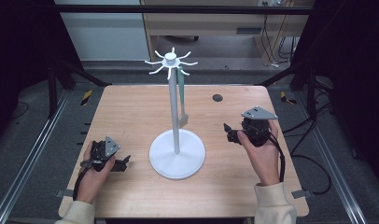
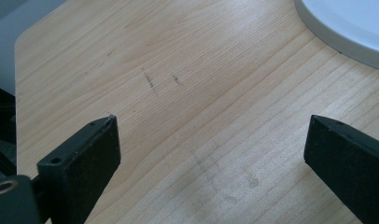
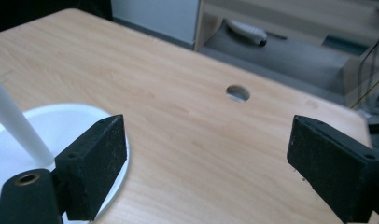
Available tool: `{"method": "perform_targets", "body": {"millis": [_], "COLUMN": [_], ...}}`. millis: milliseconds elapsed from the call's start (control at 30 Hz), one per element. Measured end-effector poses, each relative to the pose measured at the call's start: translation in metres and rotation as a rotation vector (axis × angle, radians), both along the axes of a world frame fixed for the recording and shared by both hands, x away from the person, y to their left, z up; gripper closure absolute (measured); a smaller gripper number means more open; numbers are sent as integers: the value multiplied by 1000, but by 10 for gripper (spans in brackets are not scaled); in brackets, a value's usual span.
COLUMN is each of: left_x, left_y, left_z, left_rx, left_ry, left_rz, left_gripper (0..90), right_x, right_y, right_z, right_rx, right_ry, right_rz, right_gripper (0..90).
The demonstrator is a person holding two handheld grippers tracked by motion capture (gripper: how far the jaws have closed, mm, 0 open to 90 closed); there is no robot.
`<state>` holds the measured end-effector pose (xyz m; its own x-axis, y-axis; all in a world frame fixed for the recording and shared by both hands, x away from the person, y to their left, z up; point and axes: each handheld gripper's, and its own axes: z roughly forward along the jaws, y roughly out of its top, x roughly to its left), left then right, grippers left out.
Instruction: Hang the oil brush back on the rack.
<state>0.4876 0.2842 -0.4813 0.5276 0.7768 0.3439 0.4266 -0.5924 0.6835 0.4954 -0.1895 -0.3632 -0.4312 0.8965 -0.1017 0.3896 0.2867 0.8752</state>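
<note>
Claws [image 1: 124, 162], two; stand [image 1: 177, 154], one

The stand [image 1: 174, 116] sits on the table [image 1: 131, 112], near its centre. A utensil [image 1: 182, 93] hangs from a hook at the top, behind the pole. The left gripper [image 1: 124, 163] lies left of the base, the right gripper [image 1: 228, 132] right of it. A cable hole [image 1: 217, 97] lies behind, toward the far edge.

A: Where's the left gripper [image 1: 123, 163]?
B: Low at the near left, in the left hand [image 1: 95, 171], jaws wide apart with nothing between them.
A: And the right gripper [image 1: 228, 131]?
B: Farther forward at the right, gripped by the right hand [image 1: 262, 154], pointing inward, jaws spread wide and bare too.
</note>
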Motion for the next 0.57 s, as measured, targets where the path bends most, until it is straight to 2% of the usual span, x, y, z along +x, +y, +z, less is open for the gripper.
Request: {"method": "perform_targets", "body": {"millis": [200,300,567], "left_x": [0,0,0], "left_y": [0,0,0], "left_z": [0,0,0], "left_rx": [0,-2,0], "left_ry": [-1,-1,-5], "left_rz": [0,0,1], "left_gripper": [32,31,30], "right_x": [9,12,17], "right_y": [-2,-1,5], "right_z": [-34,-46,-59], "right_rx": [-14,-33,-57], "right_ry": [40,41,77], "right_rz": [1,-8,5], "right_gripper": [131,137,130]}}
